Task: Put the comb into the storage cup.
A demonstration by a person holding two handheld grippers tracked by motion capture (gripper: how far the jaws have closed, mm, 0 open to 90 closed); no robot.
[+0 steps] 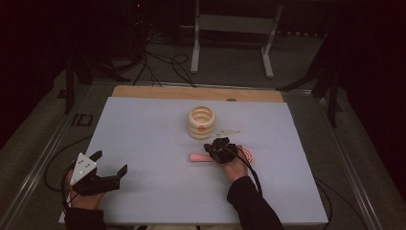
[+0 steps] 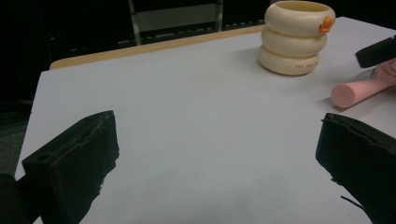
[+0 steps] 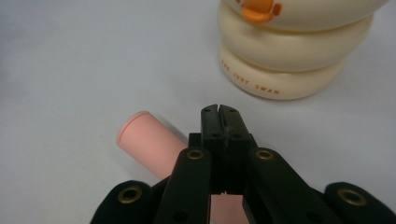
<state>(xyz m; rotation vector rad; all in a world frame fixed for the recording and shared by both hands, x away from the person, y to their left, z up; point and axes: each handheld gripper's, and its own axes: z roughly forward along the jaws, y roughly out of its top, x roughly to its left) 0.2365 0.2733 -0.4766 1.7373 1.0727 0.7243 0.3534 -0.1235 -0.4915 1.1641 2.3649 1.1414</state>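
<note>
A cream holder shaped like three stacked rings (image 1: 201, 122) (image 2: 294, 39) (image 3: 289, 60), with a small orange beak on its top ring, stands upright just beyond the middle of the white mat (image 1: 158, 143). In front of it lies a pink brush-like thing, its round handle (image 1: 196, 157) (image 2: 357, 91) (image 3: 147, 142) pointing left and its round head (image 1: 249, 154) at the right. My right gripper (image 1: 216, 146) (image 3: 219, 109) hovers over the middle of the pink thing with its jaws pressed together and nothing seen between them. My left gripper (image 1: 111, 162) (image 2: 217, 126) is open above bare mat at the front left.
A strip of bare wooden board (image 1: 196, 92) shows behind the mat. Beyond the table are a white metal stand (image 1: 234, 33) and loose cables (image 1: 163, 67) on the dark floor. A faint smudge or clear scrap (image 1: 230, 131) lies right of the holder.
</note>
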